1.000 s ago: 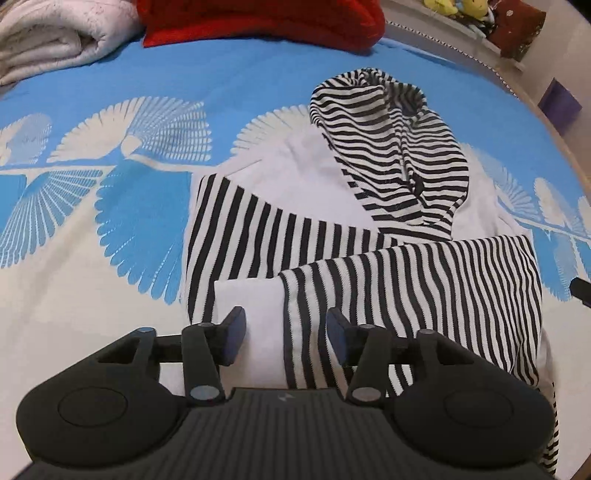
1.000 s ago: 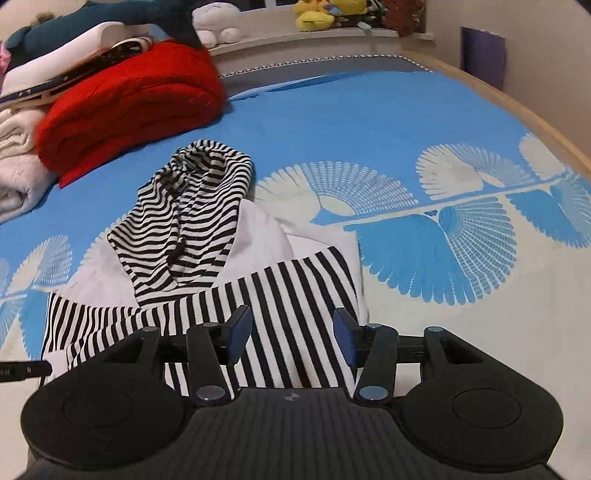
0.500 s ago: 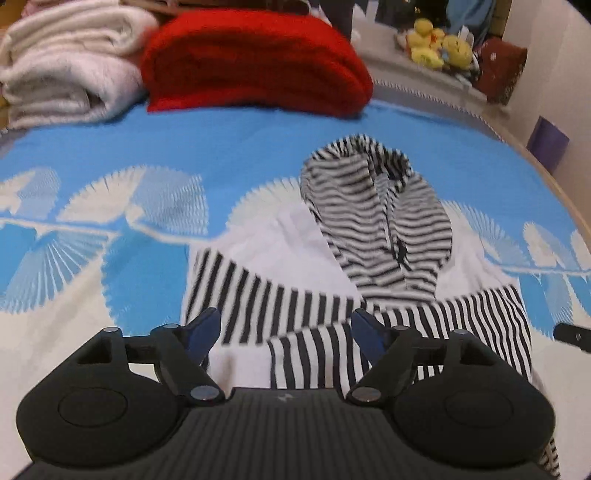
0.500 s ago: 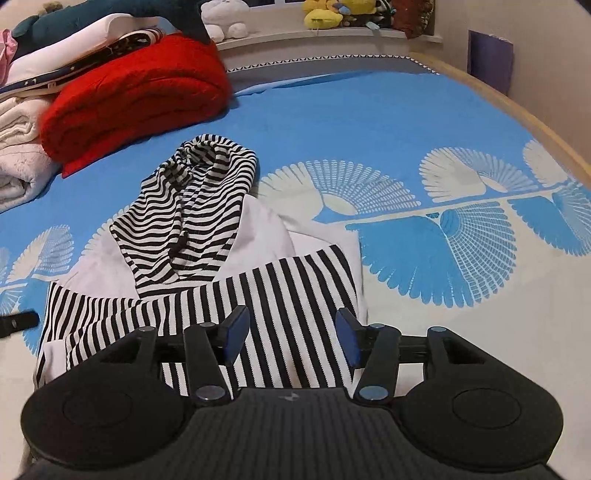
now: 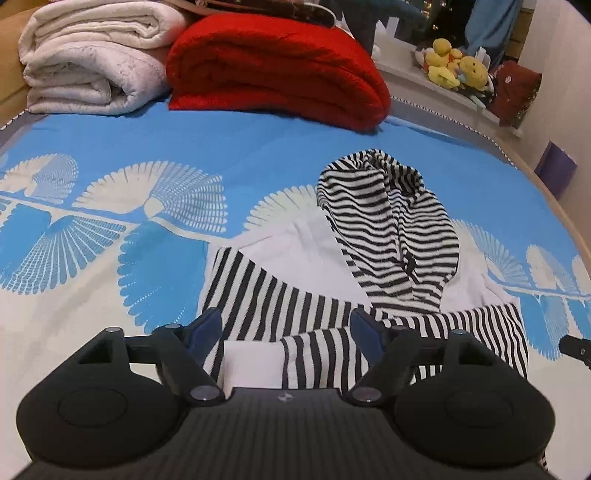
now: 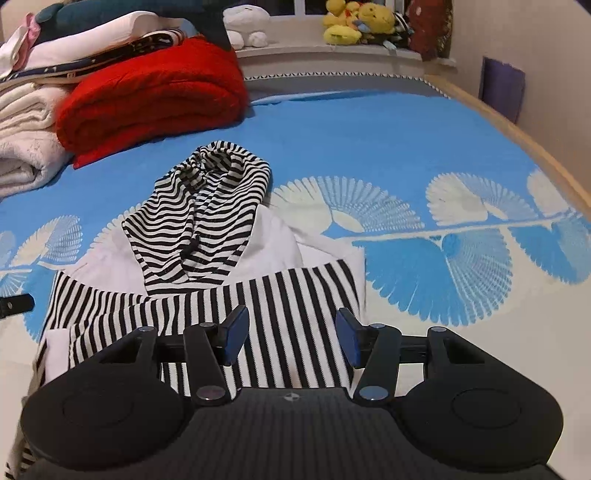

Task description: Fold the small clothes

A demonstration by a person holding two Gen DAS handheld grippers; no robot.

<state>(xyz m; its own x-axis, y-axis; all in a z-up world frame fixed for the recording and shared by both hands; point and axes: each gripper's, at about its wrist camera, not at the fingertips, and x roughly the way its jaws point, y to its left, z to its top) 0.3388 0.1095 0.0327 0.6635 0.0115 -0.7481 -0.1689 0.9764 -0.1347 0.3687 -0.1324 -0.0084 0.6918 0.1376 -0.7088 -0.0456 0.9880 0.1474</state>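
Observation:
A small white hoodie (image 5: 295, 251) with a black-and-white striped hood and sleeves lies flat on the blue patterned bedspread; it also shows in the right wrist view (image 6: 280, 243). Both striped sleeves (image 5: 280, 306) are folded across its body. The hood (image 5: 388, 229) points away from me. My left gripper (image 5: 286, 328) is open and empty, above the hoodie's near left part. My right gripper (image 6: 291, 334) is open and empty, above the near right sleeve (image 6: 295, 295). The right gripper's tip (image 5: 576, 347) shows at the left view's right edge.
A folded red blanket (image 5: 280, 62) and folded white blankets (image 5: 92, 55) lie at the far side of the bed. Plush toys (image 6: 354, 22) sit on a ledge behind. The bed's wooden edge (image 6: 517, 129) runs along the right. A purple object (image 6: 502, 88) stands by the wall.
My left gripper opened wider and both grippers drew back and tilted up, so more of the far bed shows. The hoodie has not moved.

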